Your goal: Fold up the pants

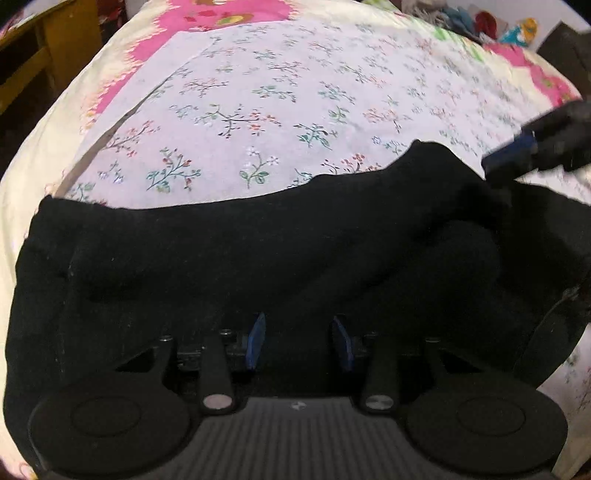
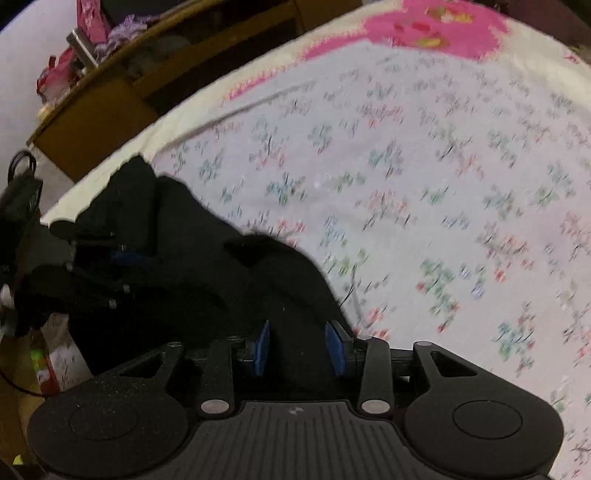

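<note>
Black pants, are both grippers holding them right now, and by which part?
Both appear shut on the black pants: left gripper and right gripper each pinch bunched cloth; which part cannot be told.

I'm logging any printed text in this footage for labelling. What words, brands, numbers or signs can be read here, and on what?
No readable text in either view.
Pink package on the wooden shelf: markings too blurred to read.
Small round emblem on the right gripper's body: a symbol, no letters.
Black pants and floral sheet: pattern only, no words.

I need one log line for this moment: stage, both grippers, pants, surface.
stage: fold in progress | left gripper: shut on pants | right gripper: shut on pants | pants: bunched, partly lifted | surface: floral bed sheet
</note>
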